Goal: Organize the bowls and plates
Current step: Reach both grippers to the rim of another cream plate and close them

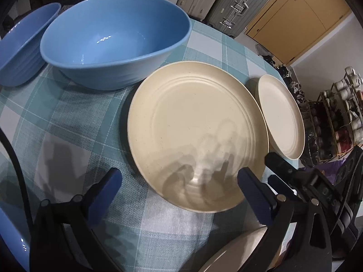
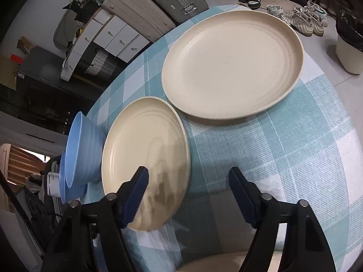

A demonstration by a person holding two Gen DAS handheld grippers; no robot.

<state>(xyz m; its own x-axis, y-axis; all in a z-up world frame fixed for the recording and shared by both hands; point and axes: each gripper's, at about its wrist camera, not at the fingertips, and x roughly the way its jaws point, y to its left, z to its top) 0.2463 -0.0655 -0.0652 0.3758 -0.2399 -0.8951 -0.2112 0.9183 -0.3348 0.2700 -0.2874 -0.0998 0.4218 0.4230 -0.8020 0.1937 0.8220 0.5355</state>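
Right gripper (image 2: 188, 195) hangs part-open and empty with the near cream plate's (image 2: 145, 158) rim between its fingers, so settle lower and pinch that rim squarely before lifting

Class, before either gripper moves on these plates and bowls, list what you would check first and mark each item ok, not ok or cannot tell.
1. Left gripper jaws open, nothing held: ok.
2. Right gripper jaws apart, nothing pressed between them: ok.
3. Near cream plate lies flat on the checked tablecloth: ok.
4. Far cream plate clear of the near one: ok, a narrow gap shows.
5. Large blue bowl empty: ok.
6. Whether the second blue bowl is empty: cannot tell.
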